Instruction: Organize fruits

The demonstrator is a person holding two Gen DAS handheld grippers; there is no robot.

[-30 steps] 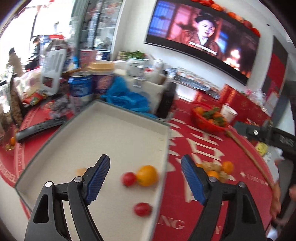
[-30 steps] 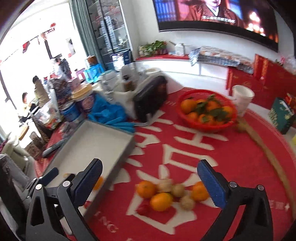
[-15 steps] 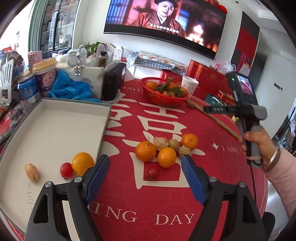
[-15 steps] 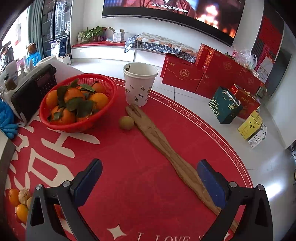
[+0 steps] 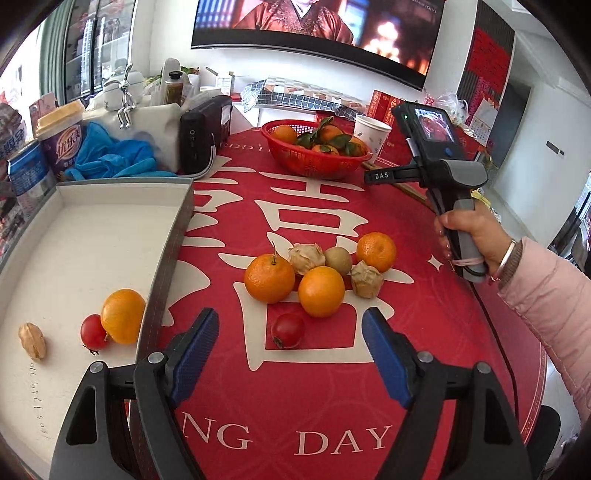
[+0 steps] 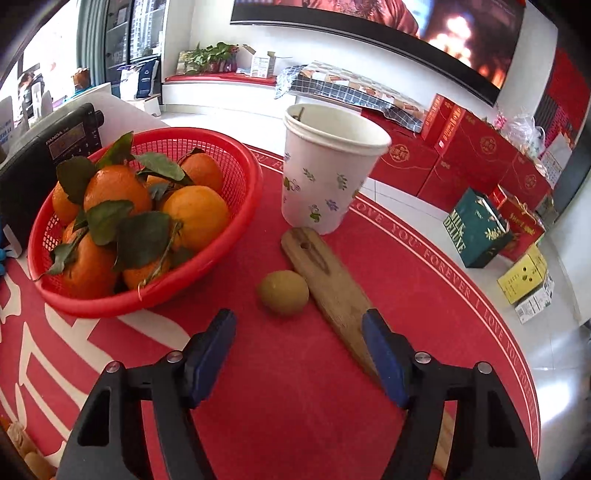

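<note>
Round table under a red cloth (image 5: 332,206) is filling both views; big white characters are running across it, "NG DAY" at the lower edge of the left view, "FOREVER I LOVE YOU" curving along the rim at right of the right view. A television (image 5: 332,22) is playing at the top. Red gift boxes (image 6: 476,155) are sitting upper right; a green one reads "MILK DELUXE". The black radio (image 6: 48,147) at left is reading "PANDA".

Left gripper (image 5: 290,354) is hanging with fingers apart, empty, over a cherry tomato (image 5: 287,330); loose oranges (image 5: 321,291) are lying mid-frame, more fruit in the white tray (image 5: 92,221) at left.

Right gripper (image 6: 299,350), marked "DAS", is just narrowing, nothing between the fingers, a small brown fruit (image 6: 283,297) just above them beside a wooden paddle (image 6: 332,291).
</note>
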